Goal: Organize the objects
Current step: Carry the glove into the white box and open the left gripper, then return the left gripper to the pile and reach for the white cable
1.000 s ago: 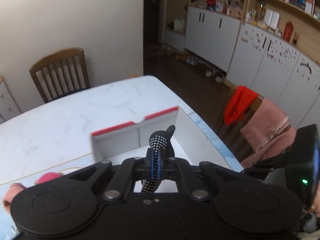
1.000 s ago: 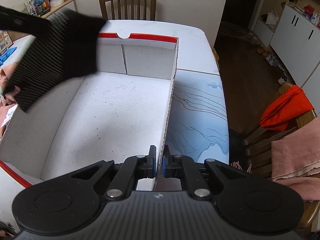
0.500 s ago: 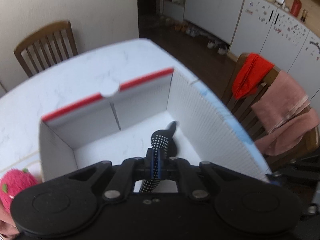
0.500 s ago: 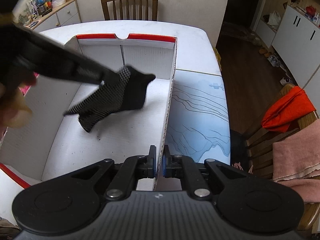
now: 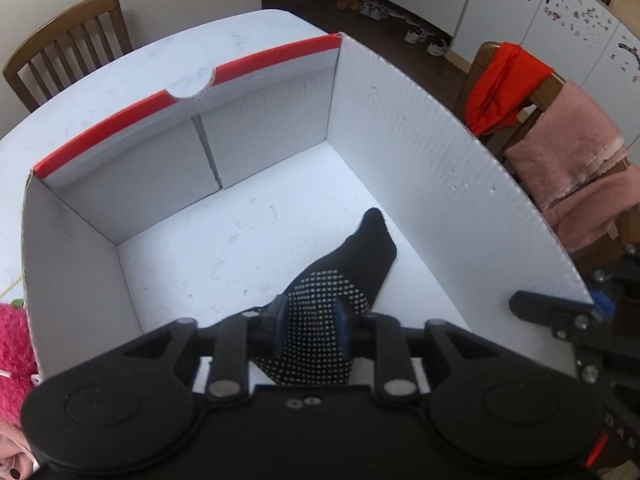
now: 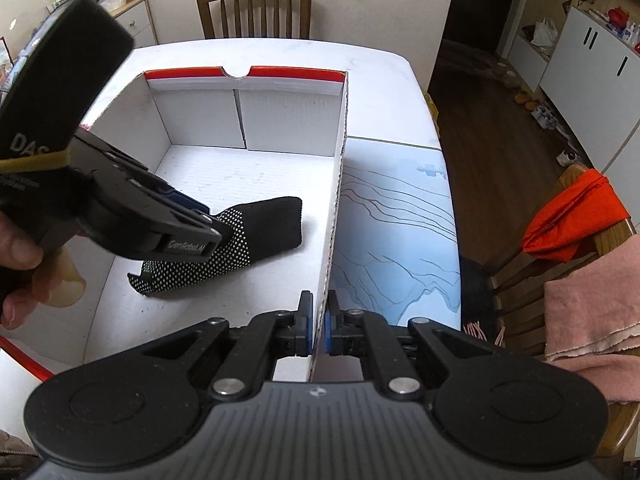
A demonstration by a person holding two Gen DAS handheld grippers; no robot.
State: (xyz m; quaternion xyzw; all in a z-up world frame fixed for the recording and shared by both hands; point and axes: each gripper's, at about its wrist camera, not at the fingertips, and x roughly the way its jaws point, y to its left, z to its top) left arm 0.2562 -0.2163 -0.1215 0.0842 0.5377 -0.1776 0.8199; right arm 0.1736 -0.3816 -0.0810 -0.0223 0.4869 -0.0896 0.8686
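A black sock with white grip dots (image 5: 340, 276) lies on the floor of a white cardboard box with red rims (image 5: 420, 160). My left gripper (image 5: 308, 320) is open, its fingers apart on either side of the sock, low inside the box. In the right wrist view the sock (image 6: 256, 236) lies flat under the left gripper (image 6: 212, 236). My right gripper (image 6: 318, 320) is shut on the box's right wall (image 6: 336, 200) at its near end.
The box stands on a white table (image 6: 384, 76) with a blue mat (image 6: 400, 216) to its right. A pink plush thing (image 5: 12, 344) lies left of the box. Wooden chairs stand at the far side (image 6: 256, 8) and right, with red (image 6: 576, 216) and pink cloths.
My left gripper came down into the box with the sock, set it on the box floor and opened. The right gripper kept its hold on the wall.
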